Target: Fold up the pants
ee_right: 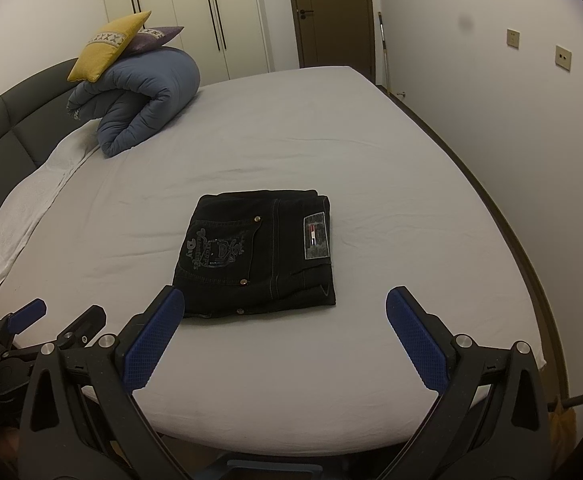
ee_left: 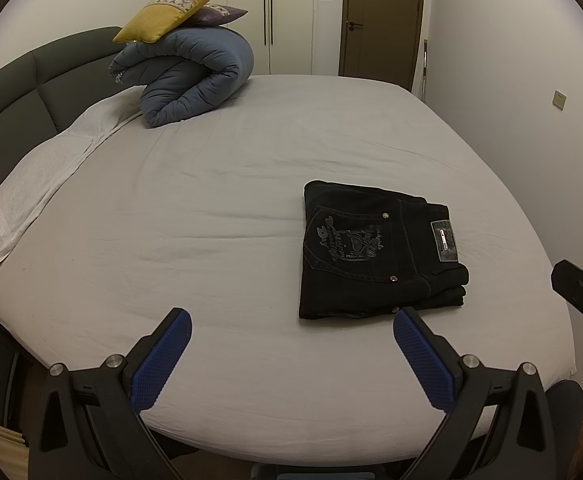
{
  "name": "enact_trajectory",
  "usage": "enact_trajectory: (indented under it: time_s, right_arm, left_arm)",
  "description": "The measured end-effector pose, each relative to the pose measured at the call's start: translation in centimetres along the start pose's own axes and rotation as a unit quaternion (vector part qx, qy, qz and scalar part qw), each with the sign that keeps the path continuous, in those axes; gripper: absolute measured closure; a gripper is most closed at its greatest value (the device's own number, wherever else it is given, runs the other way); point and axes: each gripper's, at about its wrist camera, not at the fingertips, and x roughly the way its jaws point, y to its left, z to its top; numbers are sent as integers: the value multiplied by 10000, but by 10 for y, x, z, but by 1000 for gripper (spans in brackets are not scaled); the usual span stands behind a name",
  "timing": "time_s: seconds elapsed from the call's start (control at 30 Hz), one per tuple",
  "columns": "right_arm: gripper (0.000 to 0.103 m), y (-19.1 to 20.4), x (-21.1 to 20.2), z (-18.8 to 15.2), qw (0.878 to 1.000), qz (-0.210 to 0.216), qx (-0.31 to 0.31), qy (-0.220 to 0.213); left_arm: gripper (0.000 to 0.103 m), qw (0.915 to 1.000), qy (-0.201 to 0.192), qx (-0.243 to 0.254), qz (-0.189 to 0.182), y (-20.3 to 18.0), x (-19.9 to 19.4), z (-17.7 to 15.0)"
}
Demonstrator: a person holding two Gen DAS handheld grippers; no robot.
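Left wrist view shows the pants (ee_left: 379, 252) lying as a compact, squarish bundle on the bed (ee_left: 211, 200), out toward two o'clock from the left gripper (ee_left: 291, 334), whose blue-padded fingers are spread wide with nothing between them. Back pocket embroidery and the waistband patch face up, and several layers stack along the near edge, so the garment looks folded down to its final size. From the right wrist view the same bundle sits almost dead ahead at twelve o'clock, just beyond the tips of the right gripper (ee_right: 285, 312), which is likewise spread apart and empty; its left finger (ee_right: 155, 340) appears close to the bundle's near left corner, though I cannot tell whether it touches. The left gripper also shows in this view at about eight o'clock, low beside the mattress edge.

My reading is that the folding itself is done and the step in hand is release and retreat, both tools apart from the cloth. What remains is probably only a check: the near edge looks slightly uneven, with a lower layer peeking out at the right corner. If tidying is wanted, the next move calls for a light press or a nudge along that edge without dragging the top layer. A rolled blue duvet (ee_left: 195, 76) with cushions (ee_left: 169, 12) rests far off at eleven o'clock, well apart from the work
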Motion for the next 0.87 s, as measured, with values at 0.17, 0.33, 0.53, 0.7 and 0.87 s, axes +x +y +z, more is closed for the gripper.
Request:
enact_trajectory:
  time_s: [0.17, 0.33, 0.53, 0.7, 0.87]
  right_arm:
    - [0, 1, 0, -2, 10000, 0, 3, 8]
    - [0, 1, 1, -2, 10000, 1, 5, 11]
    - [0, 1, 2, -5, 10000, 9, 7, 32]
    - [0, 0, 3, -10, 10000, 29, 2, 64]
    - [0, -1, 4, -10, 10000, 35, 0, 79]
  left_arm:
    - [0, 10000, 16, -4, -26, -2, 0, -1]
    - [0, 10000, 27, -9, -44, -2, 0, -1]
    - [0, 10000, 66, -16, -69, -2, 1, -2]
    - [0, 9999, 94, -35, -79, -3, 3, -2]
    - [0, 10000, 46, -23, 3, -3, 3, -3]
